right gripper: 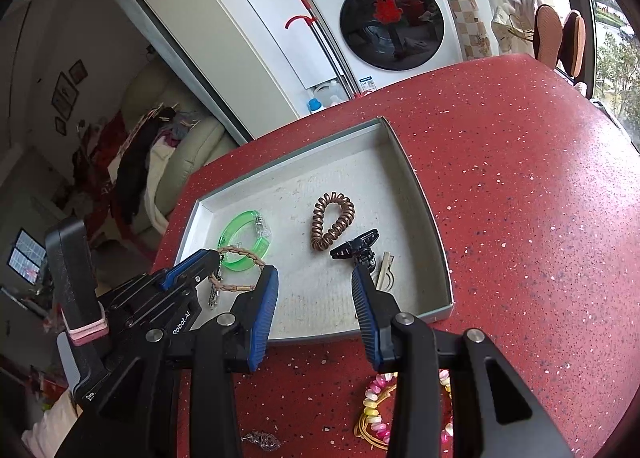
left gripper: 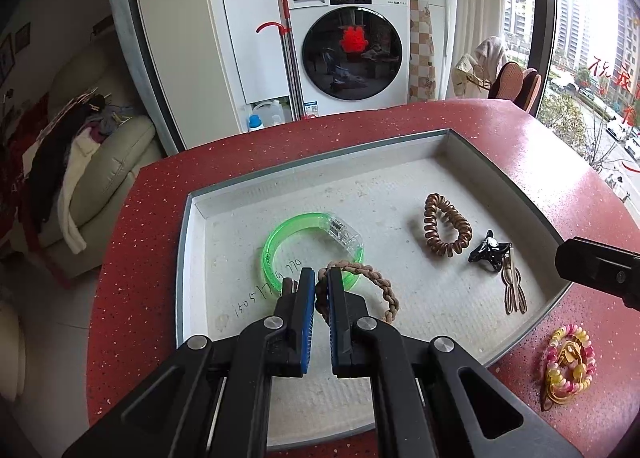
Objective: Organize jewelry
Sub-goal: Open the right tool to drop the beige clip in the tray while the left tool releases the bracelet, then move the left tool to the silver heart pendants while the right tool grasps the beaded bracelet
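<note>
A shallow grey tray (left gripper: 192, 258) sits on the red table. In it lie a green plastic bangle (left gripper: 276, 242), a brown spiral hair tie (left gripper: 440, 230), a black claw clip (left gripper: 490, 254) and a tan hair clip (left gripper: 514, 290). My left gripper (left gripper: 321, 278) is shut on a brown braided bracelet (left gripper: 380, 282), held just over the tray beside the bangle; it also shows in the right wrist view (right gripper: 240, 254). My right gripper (right gripper: 314, 278) is open and empty over the tray's near edge. A pink and yellow beaded bracelet (right gripper: 376, 410) lies on the table below it.
A small silver piece (right gripper: 262, 440) lies on the red table (right gripper: 520, 177) near the front edge. The beaded bracelet also shows right of the tray (left gripper: 570, 362). A washing machine (left gripper: 352, 53) and a sofa (left gripper: 100, 177) stand beyond the table.
</note>
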Demonstrator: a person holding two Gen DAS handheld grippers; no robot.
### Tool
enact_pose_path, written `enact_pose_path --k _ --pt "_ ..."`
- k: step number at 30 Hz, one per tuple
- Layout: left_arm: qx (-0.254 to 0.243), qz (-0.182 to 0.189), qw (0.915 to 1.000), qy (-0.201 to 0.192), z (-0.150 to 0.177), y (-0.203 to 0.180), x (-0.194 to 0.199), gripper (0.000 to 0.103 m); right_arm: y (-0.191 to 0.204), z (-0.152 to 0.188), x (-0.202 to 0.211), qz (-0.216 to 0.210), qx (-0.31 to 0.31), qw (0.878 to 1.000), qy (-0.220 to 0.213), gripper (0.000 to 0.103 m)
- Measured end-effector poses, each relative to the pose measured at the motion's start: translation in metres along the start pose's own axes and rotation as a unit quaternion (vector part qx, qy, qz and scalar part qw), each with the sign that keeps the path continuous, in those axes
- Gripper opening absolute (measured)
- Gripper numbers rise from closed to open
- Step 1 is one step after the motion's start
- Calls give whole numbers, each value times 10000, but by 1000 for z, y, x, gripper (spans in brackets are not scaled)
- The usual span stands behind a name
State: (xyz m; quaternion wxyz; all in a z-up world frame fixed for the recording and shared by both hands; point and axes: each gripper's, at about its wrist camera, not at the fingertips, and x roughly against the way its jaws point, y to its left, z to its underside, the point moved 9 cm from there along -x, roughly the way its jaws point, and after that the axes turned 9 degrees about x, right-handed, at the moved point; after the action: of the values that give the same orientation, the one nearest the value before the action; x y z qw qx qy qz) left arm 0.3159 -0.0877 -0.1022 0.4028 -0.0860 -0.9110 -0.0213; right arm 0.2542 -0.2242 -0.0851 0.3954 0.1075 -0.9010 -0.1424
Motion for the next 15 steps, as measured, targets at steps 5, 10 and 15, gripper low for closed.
enact_pose_path --k 5,10,15 --pt "253 -21 9996 -100 -7 7 5 103 -1 1 7 17 -2 10000 -55 42" --pt "233 -25 9994 -241 -14 8 9 103 1 5 11 -41 -26 10000 -70 44" --pt "218 -37 9988 -442 -13 10 21 103 5 8 28 -27 -8 9994 -357 95"
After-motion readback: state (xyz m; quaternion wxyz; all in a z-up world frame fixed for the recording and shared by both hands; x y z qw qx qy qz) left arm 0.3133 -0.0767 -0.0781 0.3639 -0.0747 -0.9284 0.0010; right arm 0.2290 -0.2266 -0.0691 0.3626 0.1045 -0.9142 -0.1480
